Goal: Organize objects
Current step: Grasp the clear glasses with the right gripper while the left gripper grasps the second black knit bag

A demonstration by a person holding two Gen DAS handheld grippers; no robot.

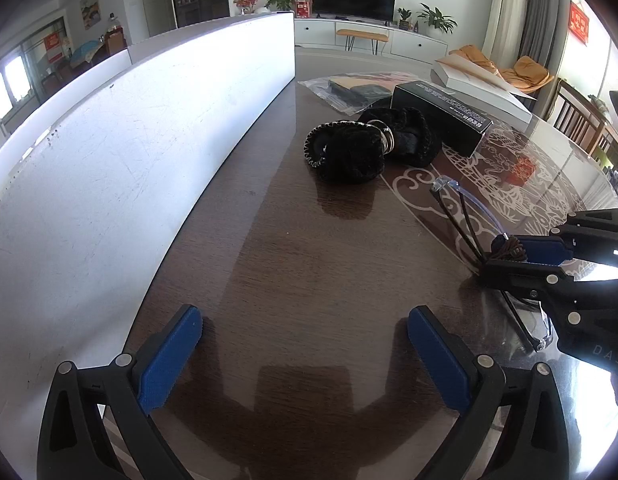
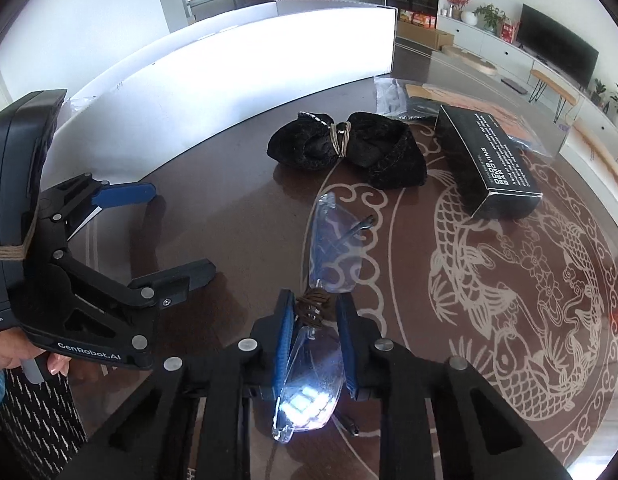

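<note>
Right gripper apparently clamps clear glasses midway.

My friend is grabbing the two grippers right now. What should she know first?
Right hand-held gripper: shut on the clear plastic glasses, pinched at the brown-cord-wrapped bridge.
Left hand-held gripper: open, empty, over the dark wooden table.
On the table: the black fuzzy cloth bundle tied with a band in the middle, the black printed cardboard box to its right, the clear plastic bag behind them, and the white panel along the left.
Done: glasses gripped.
Left: place the glasses, then tidy the bundle, box and bag.
</note>
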